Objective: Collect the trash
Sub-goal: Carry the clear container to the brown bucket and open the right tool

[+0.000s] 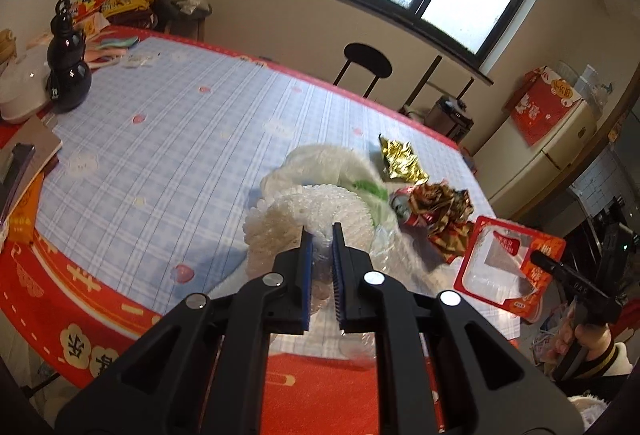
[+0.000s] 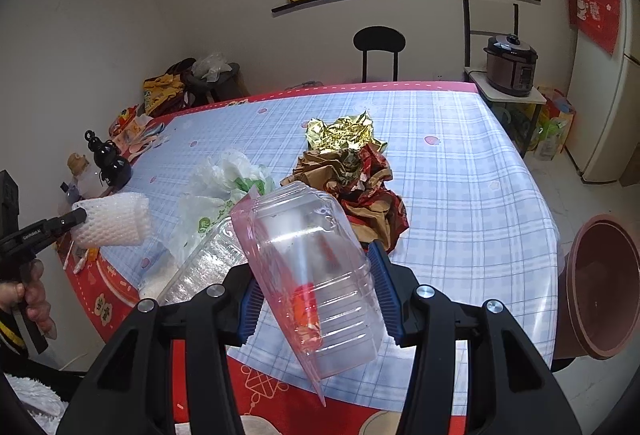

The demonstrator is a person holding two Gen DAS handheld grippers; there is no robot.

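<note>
My left gripper (image 1: 320,231) is shut on a white foam net sleeve (image 1: 320,211) and holds it above the table; it also shows in the right wrist view (image 2: 114,221). My right gripper (image 2: 316,263) is shut on a clear plastic clamshell package (image 2: 316,267) with a red label, seen from the left wrist view (image 1: 504,267). On the checked tablecloth (image 2: 460,163) lie a white plastic bag (image 2: 224,183), gold foil (image 2: 344,133), a crumpled red-brown wrapper (image 2: 360,187) and a crushed red can (image 1: 408,211).
A brown bin (image 2: 600,283) stands on the floor right of the table. A black gourd bottle (image 1: 66,63) and clutter sit at the table's far left. A black stool (image 2: 378,43), a rice cooker (image 2: 510,63) and a fridge (image 2: 600,75) stand beyond.
</note>
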